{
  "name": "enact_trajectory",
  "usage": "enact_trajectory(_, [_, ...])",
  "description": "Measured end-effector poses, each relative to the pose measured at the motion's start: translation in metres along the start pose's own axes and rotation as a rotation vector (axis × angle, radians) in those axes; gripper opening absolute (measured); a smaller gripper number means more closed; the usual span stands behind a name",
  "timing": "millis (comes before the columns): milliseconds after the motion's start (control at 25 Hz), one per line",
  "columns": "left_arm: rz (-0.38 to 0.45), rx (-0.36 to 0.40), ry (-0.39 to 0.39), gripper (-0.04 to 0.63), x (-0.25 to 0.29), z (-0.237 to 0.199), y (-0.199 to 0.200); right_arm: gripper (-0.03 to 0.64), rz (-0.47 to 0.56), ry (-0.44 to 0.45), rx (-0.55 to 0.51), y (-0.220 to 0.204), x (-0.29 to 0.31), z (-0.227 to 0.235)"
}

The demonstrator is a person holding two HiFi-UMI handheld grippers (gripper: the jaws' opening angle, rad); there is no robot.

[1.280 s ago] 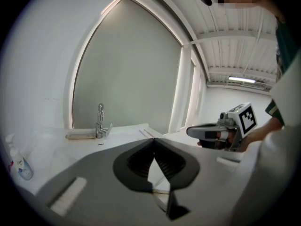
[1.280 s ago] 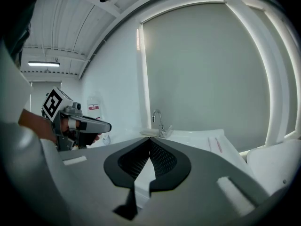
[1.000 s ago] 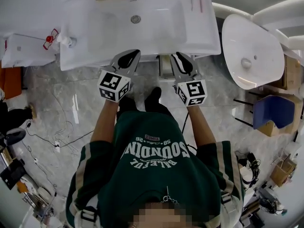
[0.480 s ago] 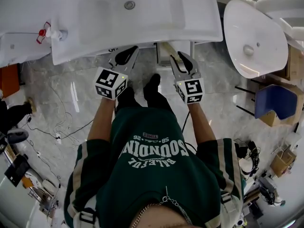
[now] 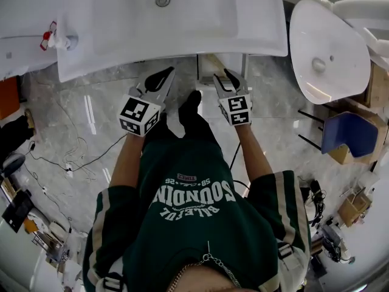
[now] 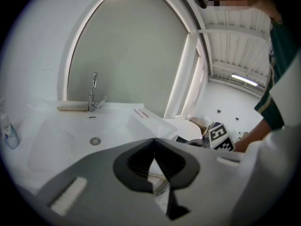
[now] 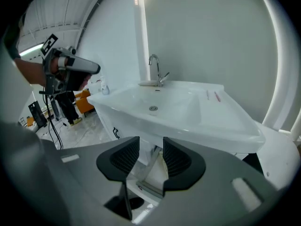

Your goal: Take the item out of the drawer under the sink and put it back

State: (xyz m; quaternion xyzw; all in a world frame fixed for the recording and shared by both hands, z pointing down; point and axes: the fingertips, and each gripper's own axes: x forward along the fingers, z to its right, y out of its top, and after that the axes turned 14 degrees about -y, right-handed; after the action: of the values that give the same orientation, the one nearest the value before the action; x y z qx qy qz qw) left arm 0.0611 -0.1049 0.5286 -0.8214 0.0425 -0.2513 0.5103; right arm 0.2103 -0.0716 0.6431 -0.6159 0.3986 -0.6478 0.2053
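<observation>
The white sink (image 5: 182, 17) fills the top of the head view. Under its front edge a narrow drawer (image 5: 209, 66) stands pulled out, showing a pale inside; I can make out no item in it. My right gripper (image 5: 227, 75) hovers just over the drawer. Its jaws are opening and nothing is between the pads; through the gap of the right gripper (image 7: 151, 147) I see the drawer's edge (image 7: 148, 180). My left gripper (image 5: 165, 75) hangs left of the drawer at the sink's front. The left gripper (image 6: 153, 142) is shut with its tips touching, and holds nothing.
A faucet (image 7: 155, 67) stands at the back of the sink, a soap bottle (image 5: 51, 38) at its left end. A second white basin (image 5: 328, 53) and a blue seat (image 5: 349, 139) are on the right. Cables (image 5: 73, 157) trail across the marble floor. The person's black shoes (image 5: 188, 105) stand below the drawer.
Both grippers have shifted slightly forward toward the sink's front edge, and the sink has slid up in the head view. The right gripper sits closer over the drawer.
</observation>
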Motion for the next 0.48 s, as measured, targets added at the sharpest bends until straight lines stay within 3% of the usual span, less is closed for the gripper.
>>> enact_trajectory(480, [-0.015, -0.029, 0.037, 0.049, 0.007, -0.012, -0.023, 0.133, -0.239, 0.072, -0.168, -0.101, 0.097, 0.003])
